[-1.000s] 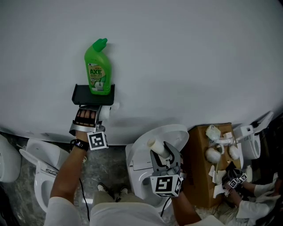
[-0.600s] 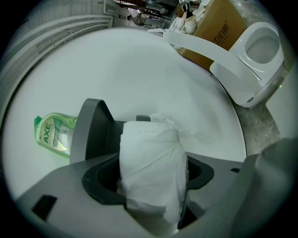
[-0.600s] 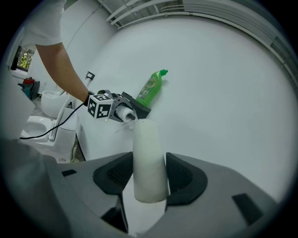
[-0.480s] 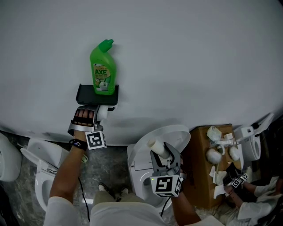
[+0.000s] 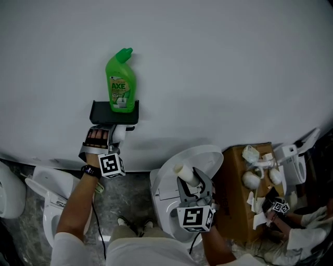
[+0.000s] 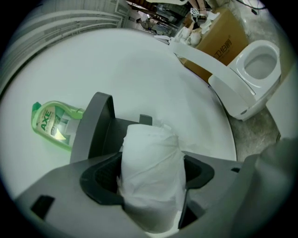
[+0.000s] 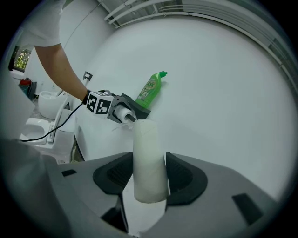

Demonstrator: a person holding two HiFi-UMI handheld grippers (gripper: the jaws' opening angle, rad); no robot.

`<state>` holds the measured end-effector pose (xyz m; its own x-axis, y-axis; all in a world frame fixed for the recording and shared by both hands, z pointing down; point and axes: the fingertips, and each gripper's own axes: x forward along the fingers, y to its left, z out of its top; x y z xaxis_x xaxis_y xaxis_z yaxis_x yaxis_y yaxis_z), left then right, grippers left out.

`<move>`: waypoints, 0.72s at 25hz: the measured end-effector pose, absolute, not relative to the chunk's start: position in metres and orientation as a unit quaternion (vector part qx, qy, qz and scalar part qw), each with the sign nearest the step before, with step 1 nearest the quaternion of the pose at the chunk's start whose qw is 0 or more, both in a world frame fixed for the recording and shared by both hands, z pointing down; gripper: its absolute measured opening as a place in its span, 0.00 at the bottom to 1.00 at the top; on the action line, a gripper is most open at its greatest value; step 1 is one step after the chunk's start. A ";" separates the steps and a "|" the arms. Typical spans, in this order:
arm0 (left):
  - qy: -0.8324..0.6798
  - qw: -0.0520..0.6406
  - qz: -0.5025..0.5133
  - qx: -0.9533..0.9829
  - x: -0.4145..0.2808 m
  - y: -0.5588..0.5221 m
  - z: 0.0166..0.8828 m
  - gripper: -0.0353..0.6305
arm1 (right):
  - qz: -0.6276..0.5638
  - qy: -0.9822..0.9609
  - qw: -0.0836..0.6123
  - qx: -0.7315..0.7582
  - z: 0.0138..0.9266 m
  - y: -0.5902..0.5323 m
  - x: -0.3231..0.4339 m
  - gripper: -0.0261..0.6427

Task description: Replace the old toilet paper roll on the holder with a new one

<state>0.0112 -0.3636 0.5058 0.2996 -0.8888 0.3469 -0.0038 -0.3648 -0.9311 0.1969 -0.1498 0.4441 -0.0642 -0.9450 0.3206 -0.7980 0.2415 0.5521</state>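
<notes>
Clamped in left tongs (image 6: 151, 173), a white toilet paper roll (image 6: 150, 148), right at the black wall holder (image 5: 100, 111) beneath a green bottle (image 5: 120, 80). Gripped in right tongs (image 7: 150, 175), a slim pale tube (image 7: 148, 144), well apart from the holder.

A plain white wall (image 5: 223, 67) fills the upper part of the head view. Below it lies a grey speckled floor (image 5: 125, 197). Several white toilets stand on this floor along the wall: a centre toilet (image 5: 162, 191) with its lid raised, a left toilet (image 5: 52, 196) with its lid up, and a right toilet (image 5: 292, 167). A brown cardboard box (image 5: 231, 208) stands between the centre and right toilets. White ribbed strips (image 7: 153, 8) run overhead. Lighting is even and soft.
</notes>
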 end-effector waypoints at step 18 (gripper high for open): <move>0.351 0.396 -0.432 -0.731 -0.020 -0.311 0.485 0.61 | -0.119 -0.737 0.307 0.591 0.436 -0.160 0.147 0.36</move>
<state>-0.0200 -0.3106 0.4854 0.3804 -0.8548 0.3530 -0.1717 -0.4403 -0.8812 0.1465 -0.1602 0.4365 -0.1139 -0.9434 0.3115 -0.7975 0.2738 0.5375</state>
